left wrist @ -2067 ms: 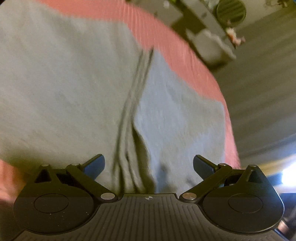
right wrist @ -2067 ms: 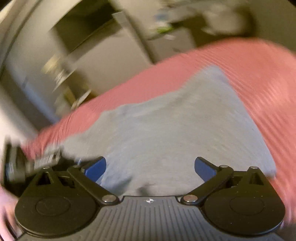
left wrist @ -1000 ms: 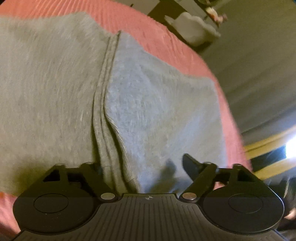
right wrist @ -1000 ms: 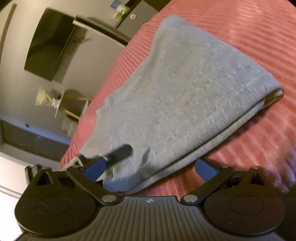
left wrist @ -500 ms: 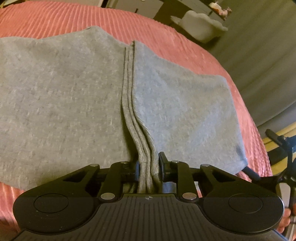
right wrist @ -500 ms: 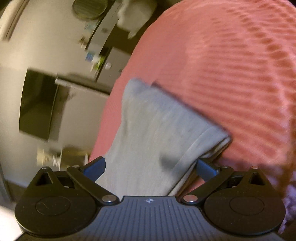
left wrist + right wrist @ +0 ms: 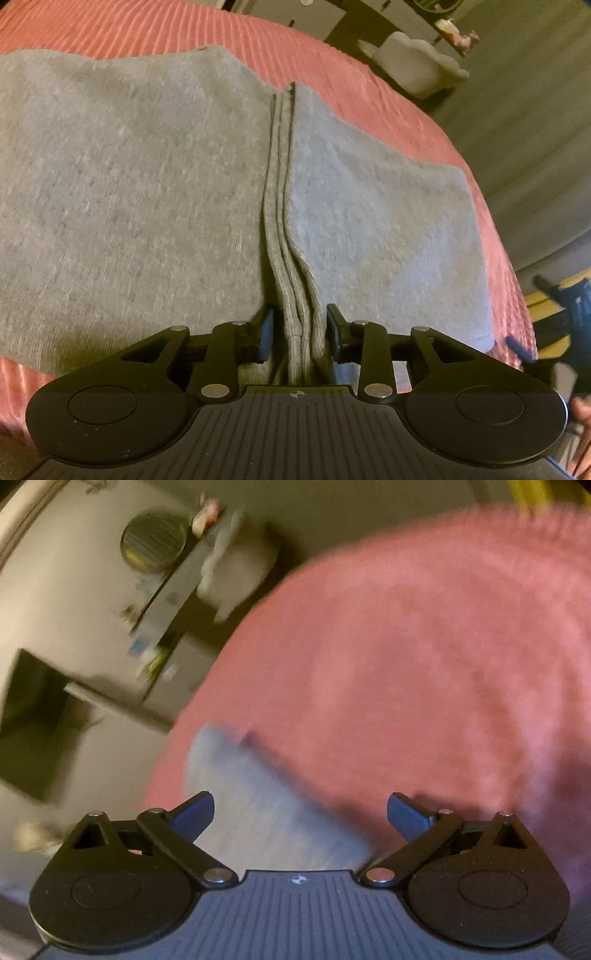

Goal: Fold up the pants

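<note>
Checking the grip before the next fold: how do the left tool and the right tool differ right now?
The left tool is shut on the stacked edge of the gray pants; the right tool is open and holds nothing. The left tool's view is sharp and faces across the pants; the right tool's view is blurred and shows mostly pink bedspread, with only a pants corner. Both hover low above the same bed.

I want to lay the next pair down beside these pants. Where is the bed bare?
Bare pink bedspread runs beyond the grey pants' far edge, and a narrower strip lies off their right edge. The right view, though blurred, shows wide bare spread to the pants' right. Nearest the left claw, shut on the stacked hems, it is crowded.
</note>
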